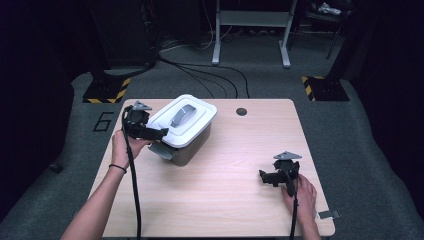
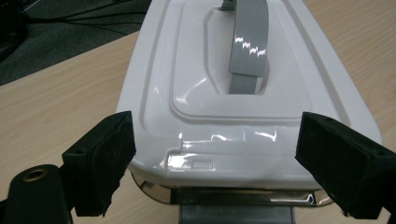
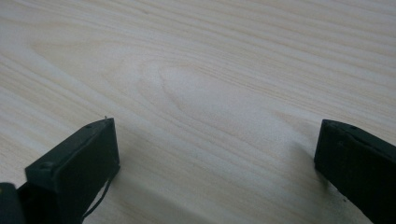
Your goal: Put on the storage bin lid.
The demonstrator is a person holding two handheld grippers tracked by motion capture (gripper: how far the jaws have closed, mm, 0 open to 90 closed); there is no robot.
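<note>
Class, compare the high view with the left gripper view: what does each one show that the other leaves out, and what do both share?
High view alone: the whole table, the person's forearms, the right gripper resting open on the wood, the grey floor with cables and the number marked on it.

Left gripper view alone: up close, the front edge of the lid with its small moulded tab, and a grey latch hanging open below.

Both: the white-lidded box, its grey handle, the light wooden tabletop, and the left gripper, open at the box's end.

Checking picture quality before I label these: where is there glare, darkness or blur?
High view: room around the table is dark. Left gripper view: bright glare streaks on the white lid and grey handle. Right gripper view: near wood soft, jaws casting shadows.
</note>
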